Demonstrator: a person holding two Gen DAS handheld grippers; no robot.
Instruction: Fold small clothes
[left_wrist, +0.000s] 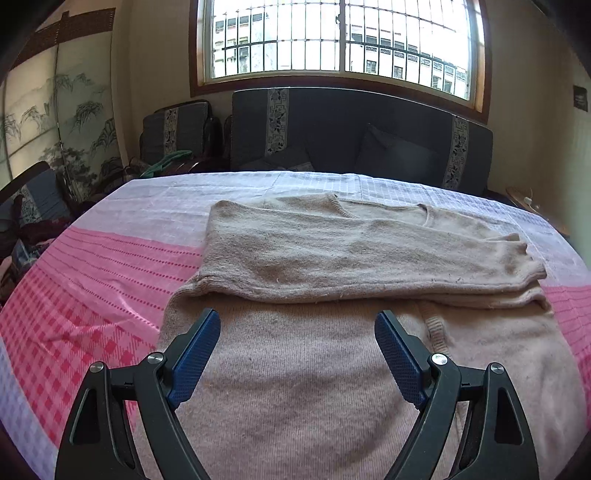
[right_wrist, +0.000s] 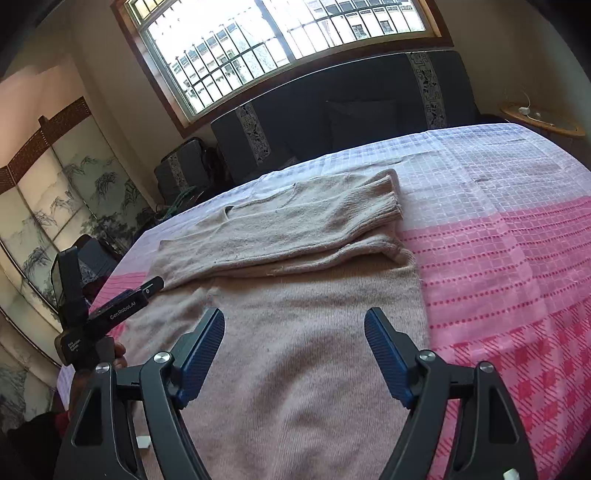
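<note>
**One sweater, two open grippers, one checked bedspread**

Counted one beige knit sweater, laid flat on one pink-and-white checked bedspread, with both sleeves folded across the chest in two stacked layers. Counted two grippers, each with two blue-padded fingers. Found the left gripper spread wide above the lower body of the sweater, nothing between its jaws, pads clear of the knit. Found the right gripper likewise spread, nothing clamped, poised over the same lower panel nearer the sweater's right edge. Saw one barred window, one dark sofa with patterned strips beneath it, and one painted folding screen at the left.

From the left wrist view alone: the neckline at the far edge, both cuffs bunched at the right side, and a ribbed seam running down the lower panel.

From the right wrist view alone: the left gripper seen side-on at the sweater's left edge, its black body marked with white lettering; a bit of the hand gripping it; one round wooden side table past the far corner of the bed.
</note>
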